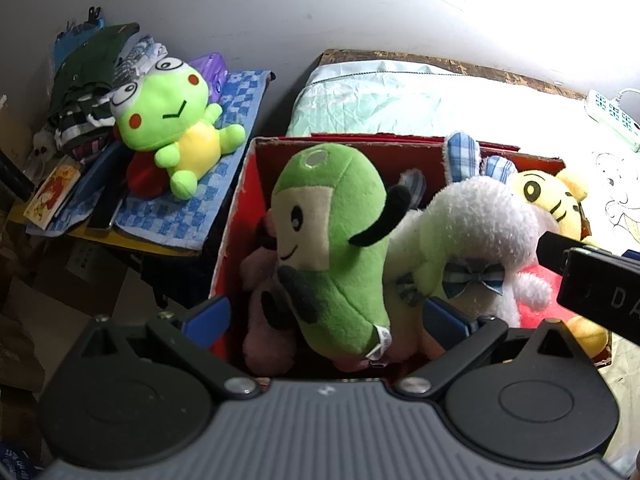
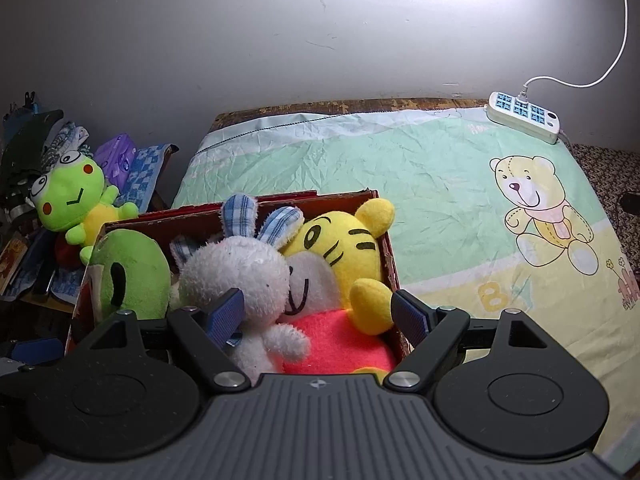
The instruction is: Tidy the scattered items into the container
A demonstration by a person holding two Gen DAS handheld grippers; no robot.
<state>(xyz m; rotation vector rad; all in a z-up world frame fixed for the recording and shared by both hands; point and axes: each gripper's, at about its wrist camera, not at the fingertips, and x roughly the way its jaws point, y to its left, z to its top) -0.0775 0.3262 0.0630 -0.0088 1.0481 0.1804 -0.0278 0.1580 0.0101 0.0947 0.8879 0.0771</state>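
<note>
From my left wrist camera, my left gripper (image 1: 326,316) is spread wide above the red box (image 1: 236,216), its blue pads either side of the green plush (image 1: 332,240) but not pressing it. That green plush stands in the left half of the box, head up, with a pink plush (image 1: 264,312) tucked beneath it against the left wall. A white rabbit plush (image 1: 476,232) with blue checked ears lies beside it toward the middle, and a yellow tiger plush (image 1: 548,200) fills the right end.

From the right wrist camera, my right gripper (image 2: 318,318) is also spread, hanging over the near edge of the box (image 2: 384,256); the rabbit (image 2: 240,276) and the tiger (image 2: 340,248) sit between and beyond its fingers, with no pad clamped on either. The left pad lies just beside the rabbit's body, though I cannot tell whether it touches. The tiger's paw is near the right pad.

The box rests on the bed, on a pale green sheet (image 2: 420,172) printed with a bear, toward the bed's left edge. A white power strip (image 2: 524,116) lies at the bed's far right corner. Off the bed to the left, a frog plush (image 1: 176,124) sits outside the box on a blue checked cloth (image 1: 192,216) covering a small bench, next to a pile of clothes (image 1: 88,80).
</note>
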